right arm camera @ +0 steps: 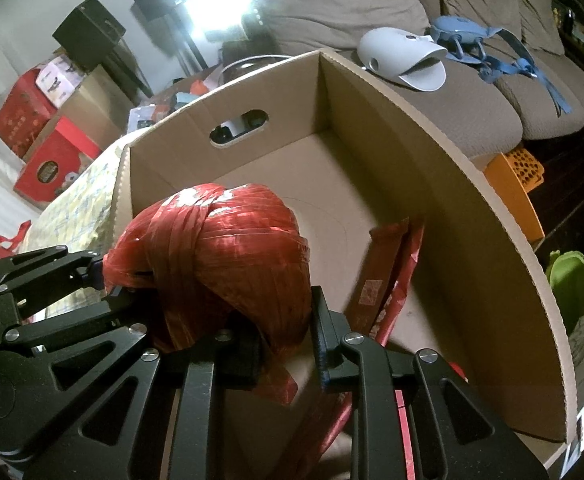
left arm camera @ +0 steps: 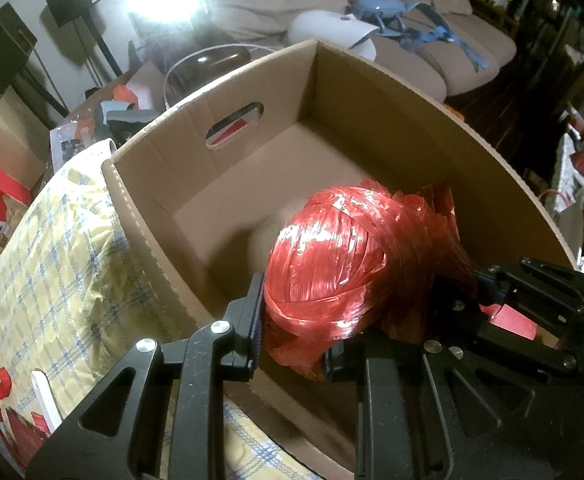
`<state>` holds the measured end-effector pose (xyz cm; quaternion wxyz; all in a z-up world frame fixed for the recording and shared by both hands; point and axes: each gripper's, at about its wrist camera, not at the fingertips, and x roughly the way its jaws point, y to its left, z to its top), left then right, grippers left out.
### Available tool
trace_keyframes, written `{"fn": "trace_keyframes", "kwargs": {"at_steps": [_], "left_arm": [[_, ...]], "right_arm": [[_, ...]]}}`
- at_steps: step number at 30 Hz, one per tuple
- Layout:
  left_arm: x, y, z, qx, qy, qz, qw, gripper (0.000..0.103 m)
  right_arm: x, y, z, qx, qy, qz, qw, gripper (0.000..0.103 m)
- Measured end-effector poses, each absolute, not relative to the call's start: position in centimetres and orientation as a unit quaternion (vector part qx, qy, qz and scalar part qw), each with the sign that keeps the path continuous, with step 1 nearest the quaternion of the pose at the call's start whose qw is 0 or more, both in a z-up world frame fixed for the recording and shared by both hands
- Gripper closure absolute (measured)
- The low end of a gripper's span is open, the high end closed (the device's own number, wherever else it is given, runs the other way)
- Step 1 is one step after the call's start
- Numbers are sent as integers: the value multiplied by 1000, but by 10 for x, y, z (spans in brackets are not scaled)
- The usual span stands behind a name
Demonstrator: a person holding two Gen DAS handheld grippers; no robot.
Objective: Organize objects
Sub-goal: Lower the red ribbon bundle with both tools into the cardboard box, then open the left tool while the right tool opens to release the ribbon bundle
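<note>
A ball of shiny red plastic twine hangs inside an open cardboard box, just above its floor. My left gripper is shut on the ball's lower left side. My right gripper comes in from the right and grips the ball's other side. In the right wrist view the same twine ball fills the space between the fingers of my right gripper, which is shut on it. The left gripper holds the ball's left end. Flat red packets lean on the box wall.
The box stands on a yellow plaid cloth. Behind it is a beige sofa with a white curved object and blue straps. Red gift boxes lie at the left; an orange basket is at the right.
</note>
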<state>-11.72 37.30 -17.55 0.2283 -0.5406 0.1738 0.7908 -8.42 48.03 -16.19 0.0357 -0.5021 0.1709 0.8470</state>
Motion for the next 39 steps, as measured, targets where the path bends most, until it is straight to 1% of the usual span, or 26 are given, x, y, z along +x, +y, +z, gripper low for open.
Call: {"fn": "trace_keyframes", "kwargs": {"at_steps": [17, 30, 39], "left_arm": [[-118, 372, -172, -542, 171, 792, 224, 83], [-114, 372, -167, -538, 172, 796, 219, 82], [-108, 375, -161, -534, 169, 794, 236, 77]], "right_arm": [[-85, 480, -161, -503, 182, 844, 36, 82], [-84, 484, -161, -505, 198, 840, 18, 81], [-83, 494, -160, -501, 213, 838, 23, 80]]}}
